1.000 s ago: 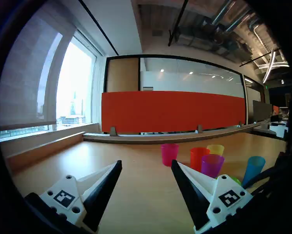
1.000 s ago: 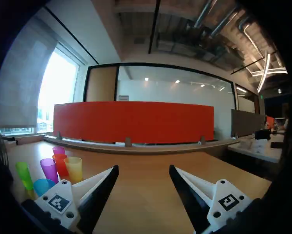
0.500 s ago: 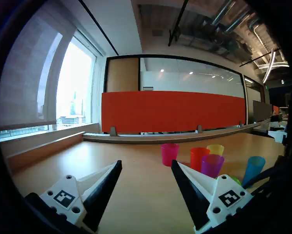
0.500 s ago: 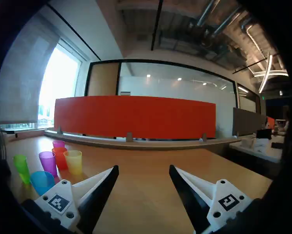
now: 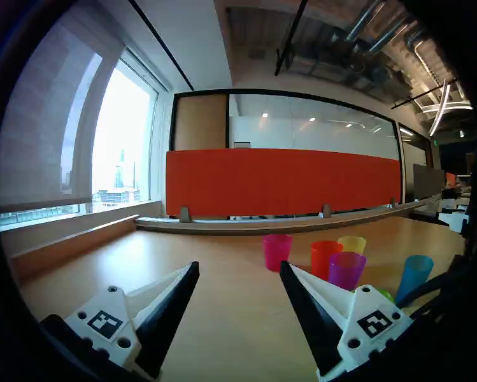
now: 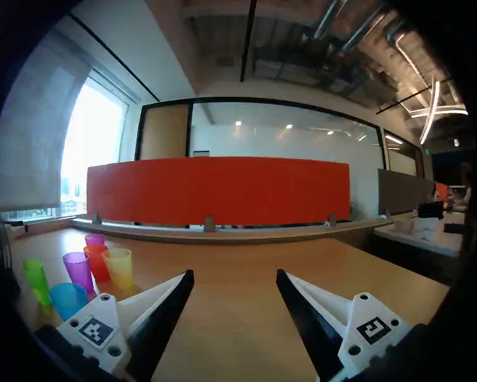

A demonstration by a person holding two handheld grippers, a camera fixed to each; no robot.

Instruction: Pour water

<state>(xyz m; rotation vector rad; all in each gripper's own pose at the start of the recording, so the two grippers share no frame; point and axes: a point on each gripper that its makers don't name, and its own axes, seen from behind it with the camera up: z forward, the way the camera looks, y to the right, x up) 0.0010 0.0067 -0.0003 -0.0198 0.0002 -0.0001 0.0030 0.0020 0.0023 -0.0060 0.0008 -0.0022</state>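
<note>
Wooden tabletop [image 5: 238,305] carries a cluster of upright coloured plastic cups [image 5: 346,270], standing close together beyond the right finger of the left tool [image 5: 238,264]. The right tool [image 6: 234,272] sees them at its left. Both tools are spread wide, gripping nothing.

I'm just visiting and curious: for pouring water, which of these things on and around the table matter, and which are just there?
For the job: pink cup, orange cup, yellow cup, purple cup, blue cup, green cup; left claw and right claw, both open and empty.
Just around: wooden table, red partition, window, ceiling pipes.
</note>
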